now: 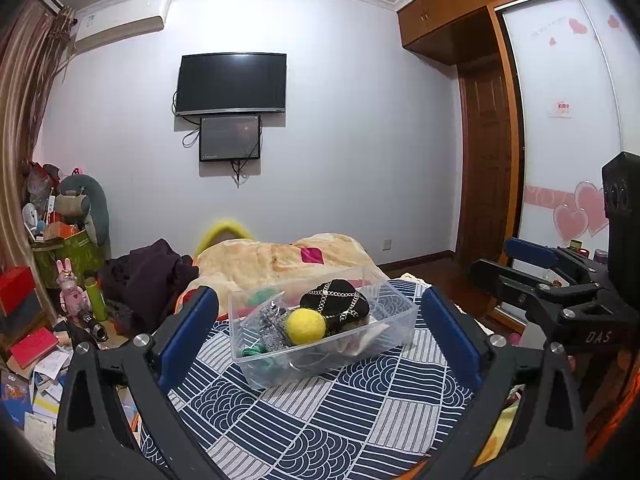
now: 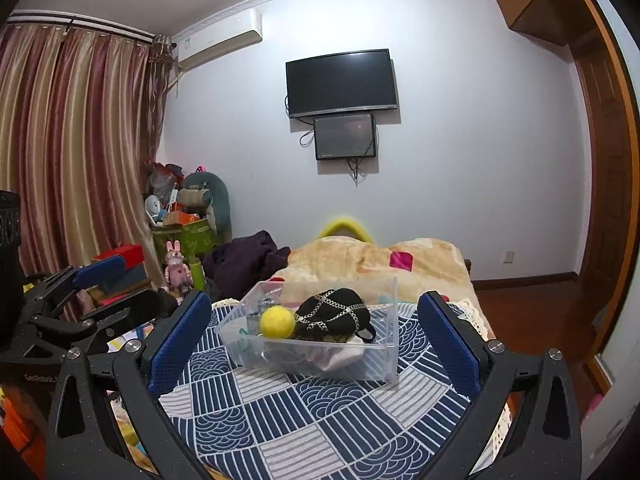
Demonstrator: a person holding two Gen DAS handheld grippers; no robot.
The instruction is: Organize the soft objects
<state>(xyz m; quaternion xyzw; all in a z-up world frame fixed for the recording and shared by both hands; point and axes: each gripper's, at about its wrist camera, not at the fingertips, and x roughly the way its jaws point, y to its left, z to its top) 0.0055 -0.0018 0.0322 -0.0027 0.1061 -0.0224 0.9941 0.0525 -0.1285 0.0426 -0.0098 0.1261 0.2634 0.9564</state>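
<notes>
A clear rectangular plastic bin (image 1: 320, 336) sits on the bed's navy-and-white patchwork cover (image 1: 320, 420), ahead of both grippers. Inside it lie a fuzzy yellow felt ball (image 1: 305, 325), a black knitted pouch crossed with silver chains (image 1: 335, 305), a grey glittery item (image 1: 269, 326), some green fabric (image 1: 256, 300) and white cloth (image 2: 336, 354); the ball touches the pouch. The left gripper (image 1: 320, 334) is spread wide, its blue-padded fingers (image 1: 191, 332) flanking the bin without touching it, nothing between them. The right gripper (image 2: 314, 340) likewise hangs released, wide apart and empty. Behind the bin lie a beige fleece blanket (image 1: 276, 258) and a dark purple garment (image 1: 148, 276).
</notes>
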